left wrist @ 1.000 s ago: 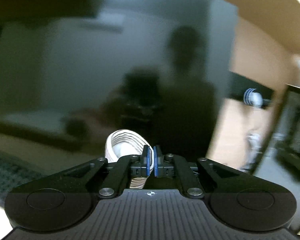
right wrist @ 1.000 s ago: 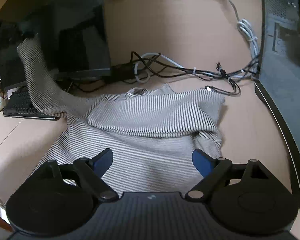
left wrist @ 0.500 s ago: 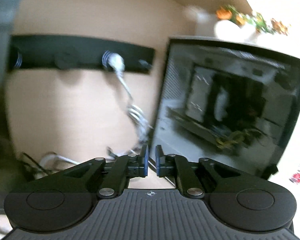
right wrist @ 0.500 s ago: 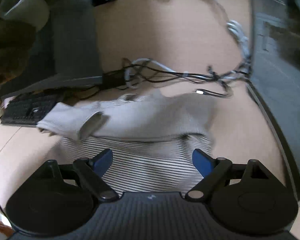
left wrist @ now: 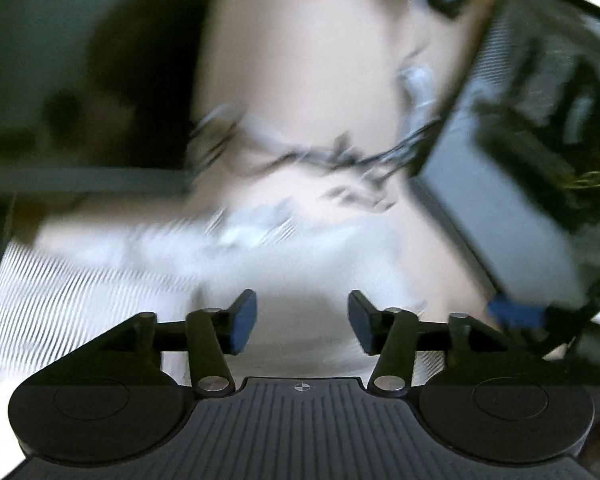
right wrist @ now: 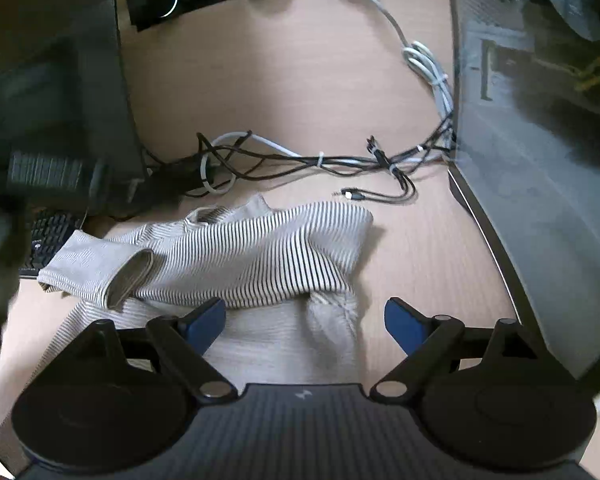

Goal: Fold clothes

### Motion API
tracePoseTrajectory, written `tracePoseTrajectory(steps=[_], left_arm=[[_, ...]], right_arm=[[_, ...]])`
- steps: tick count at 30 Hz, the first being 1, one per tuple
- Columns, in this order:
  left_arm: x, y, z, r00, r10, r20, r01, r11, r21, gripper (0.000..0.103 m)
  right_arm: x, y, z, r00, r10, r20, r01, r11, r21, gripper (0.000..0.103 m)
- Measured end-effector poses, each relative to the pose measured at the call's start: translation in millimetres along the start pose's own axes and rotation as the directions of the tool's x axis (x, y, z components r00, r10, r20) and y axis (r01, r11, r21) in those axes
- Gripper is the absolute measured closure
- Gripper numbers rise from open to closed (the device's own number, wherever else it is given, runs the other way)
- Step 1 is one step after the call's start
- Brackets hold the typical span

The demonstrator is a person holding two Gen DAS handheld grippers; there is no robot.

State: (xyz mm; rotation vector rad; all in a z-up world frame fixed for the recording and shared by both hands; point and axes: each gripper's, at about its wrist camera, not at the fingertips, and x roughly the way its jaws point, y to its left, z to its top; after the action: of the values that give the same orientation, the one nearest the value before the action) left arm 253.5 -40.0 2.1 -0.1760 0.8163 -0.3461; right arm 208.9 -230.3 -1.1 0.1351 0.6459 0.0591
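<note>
Shirt (right wrist: 256, 252) beneath opening left gripper (left wrist: 302, 322)

1. The left wrist view is smeared by motion: the striped garment (left wrist: 80, 300) shows only as streaks, and the cables (left wrist: 340, 156) as dark smudges
2. A keyboard (right wrist: 50, 236) is mostly hidden behind the garment's sleeve (right wrist: 100, 268)
3. The monitor (right wrist: 540, 160) is cut off by the frame's right edge

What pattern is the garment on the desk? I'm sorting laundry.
The garment has thin dark stripes on off-white; clearest in the right wrist view.
</note>
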Motion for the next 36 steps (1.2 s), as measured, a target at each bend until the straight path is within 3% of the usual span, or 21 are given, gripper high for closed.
tracePoseTrajectory(steps=[3, 7, 10, 11, 12, 17, 22, 25, 26, 27, 29, 32, 36], left_arm=[[1.6, 25.2, -21.7, 0.998, 0.031, -0.063, -0.036, 0.996, -0.084, 0.021], [-1.5, 40.1, -45.6, 0.994, 0.034, -0.107, -0.047, 0.992, -0.115, 0.012], [-7.9, 50.5, -60.1, 0.992, 0.032, -0.124, -0.050, 0.988, -0.146, 0.008], [-10.4, 52.6, -62.8, 0.992, 0.029, -0.122, -0.048, 0.987, -0.154, 0.008], [-14.1, 54.9, -66.1, 0.992, 0.030, -0.119, -0.049, 0.986, -0.157, 0.008], [-24.9, 61.0, -78.6, 0.993, 0.023, -0.119, -0.042, 0.986, -0.162, 0.006], [-23.0, 56.8, -85.9, 0.993, 0.018, -0.119, -0.034, 0.990, -0.133, 0.004], [-22.3, 56.2, -87.3, 0.993, 0.014, -0.117, -0.028, 0.992, -0.120, 0.002], [-22.3, 56.7, -87.3, 0.993, 0.013, -0.117, -0.027, 0.993, -0.117, 0.002], [-22.3, 57.4, -87.0, 0.993, 0.006, -0.119, -0.020, 0.993, -0.118, 0.001], [-21.8, 58.1, -85.9, 0.993, -0.001, -0.121, -0.014, 0.992, -0.125, 0.001], [-19.2, 56.3, -82.4, 0.991, -0.004, -0.133, -0.013, 0.992, -0.128, 0.000], [-16.4, 56.7, -73.3, 0.991, -0.029, -0.131, 0.008, 0.988, -0.153, 0.000]], right_arm=[[9.7, 0.5, 13.7, 0.999, 0.032, -0.004, -0.032, 0.999, 0.011, 0.015], [26.7, 10.2, 30.9, 0.996, 0.083, -0.012, -0.083, 0.997, 0.009, 0.017], [38.7, 23.7, 40.1, 0.991, 0.127, -0.038, -0.128, 0.992, -0.009, 0.033], [42.5, 28.8, 42.3, 0.988, 0.145, -0.052, -0.146, 0.989, -0.015, 0.046], [46.3, 33.8, 44.6, 0.985, 0.162, -0.067, -0.163, 0.986, -0.020, 0.053], [67.3, 63.5, 46.4, 0.963, 0.238, -0.130, -0.245, 0.969, -0.043, 0.045], [106.0, 97.2, 45.6, 0.906, 0.365, -0.216, -0.367, 0.930, 0.029, 0.039], [132.8, 117.1, 39.8, 0.855, 0.434, -0.283, -0.429, 0.899, 0.084, 0.040], [139.5, 122.9, 37.5, 0.845, 0.442, -0.302, -0.441, 0.894, 0.073, 0.051], [145.9, 128.5, 35.3, 0.837, 0.444, -0.320, -0.452, 0.890, 0.055, 0.072], [145.0, 129.2, 37.5, 0.844, 0.438, -0.310, -0.452, 0.892, 0.032, 0.097], [123.1, 112.5, 55.5, 0.864, 0.456, -0.216, -0.460, 0.887, 0.032, 0.099], [83.7, 68.1, 82.9, 0.912, 0.401, -0.086, -0.403, 0.915, -0.001, 0.099]])
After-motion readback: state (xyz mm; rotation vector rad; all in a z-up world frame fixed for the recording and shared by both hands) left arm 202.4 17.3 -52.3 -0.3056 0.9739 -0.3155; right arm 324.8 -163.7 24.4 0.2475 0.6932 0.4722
